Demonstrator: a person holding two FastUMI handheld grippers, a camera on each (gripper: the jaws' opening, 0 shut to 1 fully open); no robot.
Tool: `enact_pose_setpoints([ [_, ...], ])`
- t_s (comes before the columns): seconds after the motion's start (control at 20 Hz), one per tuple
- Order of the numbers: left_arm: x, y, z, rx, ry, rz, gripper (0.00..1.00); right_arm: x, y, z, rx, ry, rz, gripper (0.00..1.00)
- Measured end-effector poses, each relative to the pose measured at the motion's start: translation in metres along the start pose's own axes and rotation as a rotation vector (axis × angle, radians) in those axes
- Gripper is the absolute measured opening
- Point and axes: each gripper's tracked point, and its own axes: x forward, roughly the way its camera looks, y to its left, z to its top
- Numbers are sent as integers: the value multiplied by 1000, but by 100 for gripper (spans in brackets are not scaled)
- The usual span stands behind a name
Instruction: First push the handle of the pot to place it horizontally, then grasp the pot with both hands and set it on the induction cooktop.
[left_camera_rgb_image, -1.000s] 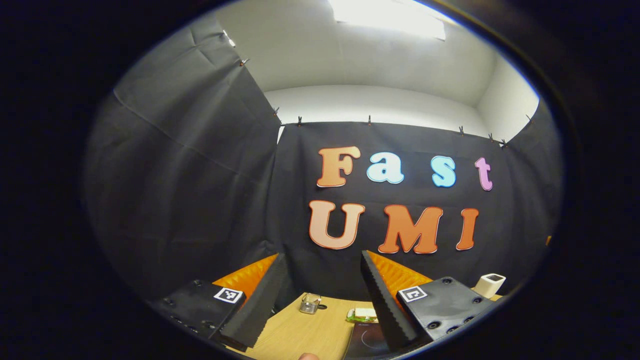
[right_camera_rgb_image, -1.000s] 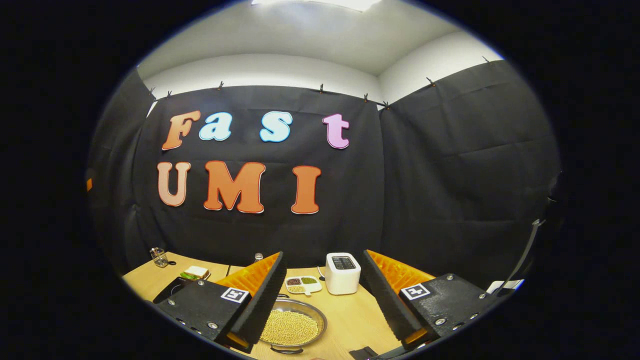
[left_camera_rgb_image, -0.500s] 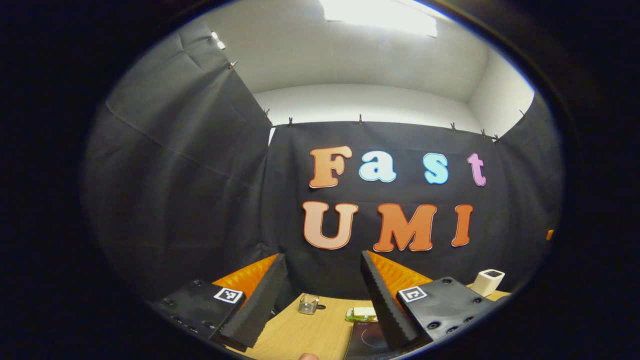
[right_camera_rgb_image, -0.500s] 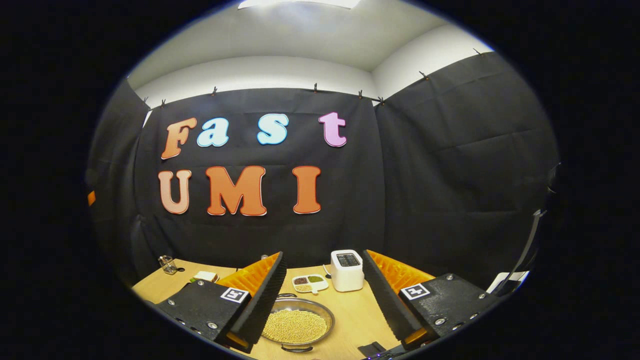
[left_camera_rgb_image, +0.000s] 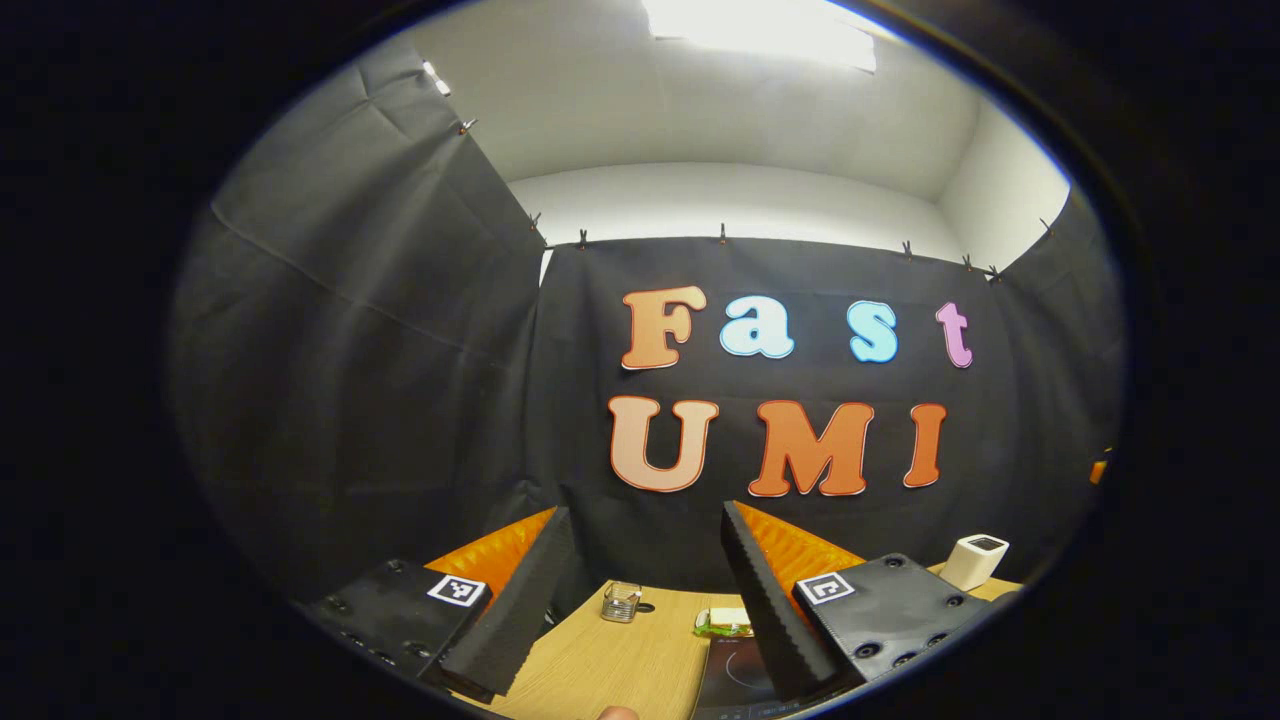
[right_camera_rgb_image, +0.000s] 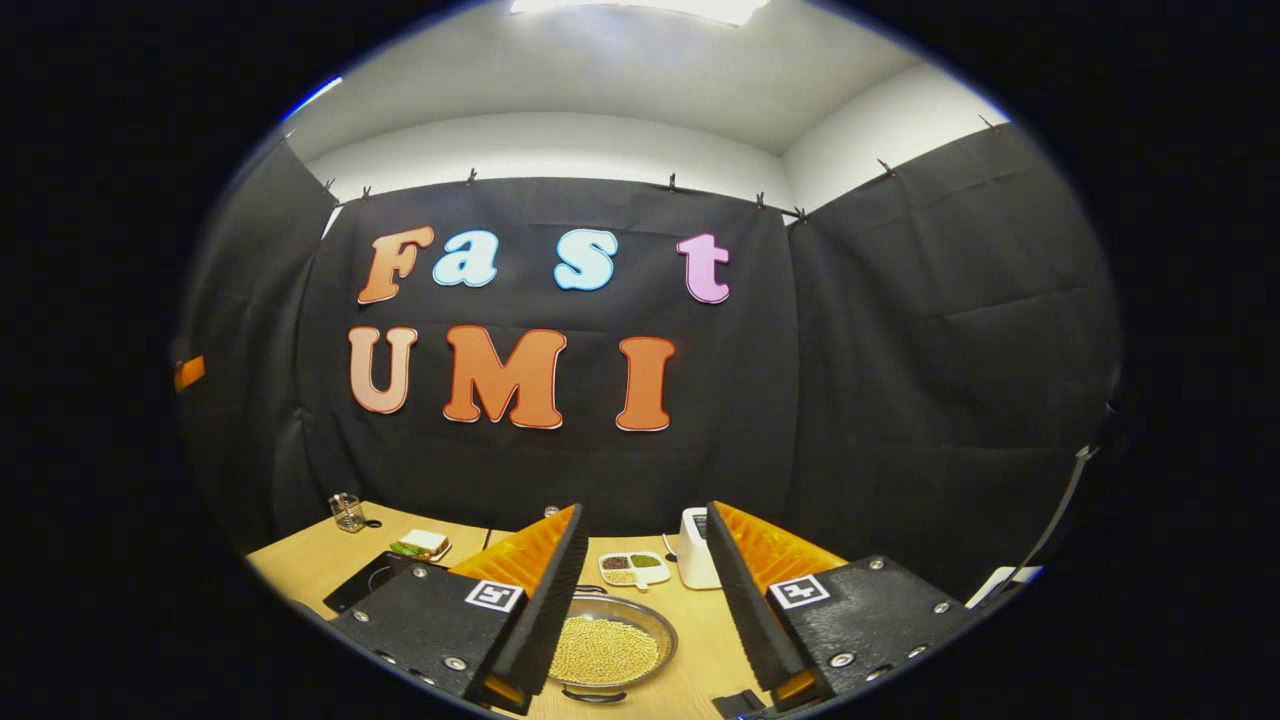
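In the right gripper view a shallow metal pot (right_camera_rgb_image: 607, 650) full of yellow beans sits on the wooden table (right_camera_rgb_image: 300, 565). A small loop handle (right_camera_rgb_image: 592, 695) shows at its near rim. My right gripper (right_camera_rgb_image: 645, 508) hangs above and short of the pot, open, with nothing between its fingers. The black induction cooktop (right_camera_rgb_image: 372, 580) lies on the table to the pot's left. The left gripper view has that cooktop (left_camera_rgb_image: 735, 665) low down, partly behind one finger. My left gripper (left_camera_rgb_image: 645, 512) is open and holds nothing, well above the table.
A white toaster (right_camera_rgb_image: 690, 548) and a small divided dish (right_camera_rgb_image: 633, 568) stand behind the pot. A sandwich on a plate (right_camera_rgb_image: 422, 545) and a glass jar (right_camera_rgb_image: 347, 512) sit beyond the cooktop. The left gripper view also has the jar (left_camera_rgb_image: 620, 602) and toaster (left_camera_rgb_image: 975, 562).
The right gripper's fingers have drawn a little closer together and its view has swung slightly, so the toaster now sits partly behind one finger. The left gripper has barely moved.
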Motion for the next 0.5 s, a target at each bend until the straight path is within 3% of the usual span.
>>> enact_pose_setpoints([
  [0.15, 1, 1, -1, 1, 4, -1, 97, 0, 13, -9, -1, 17, 30, 59],
  [0.2, 2, 1, -2, 2, 6, 1, 97, -2, 14, -13, 2, 24, 32, 60],
  [0.25, 2, 2, -2, 3, 7, 7, 97, -3, 16, -16, 6, 28, 37, 51],
  [0.5, 3, 3, -6, -8, 17, 11, 96, -1, 29, -41, 37, 83, 82, 29],
])
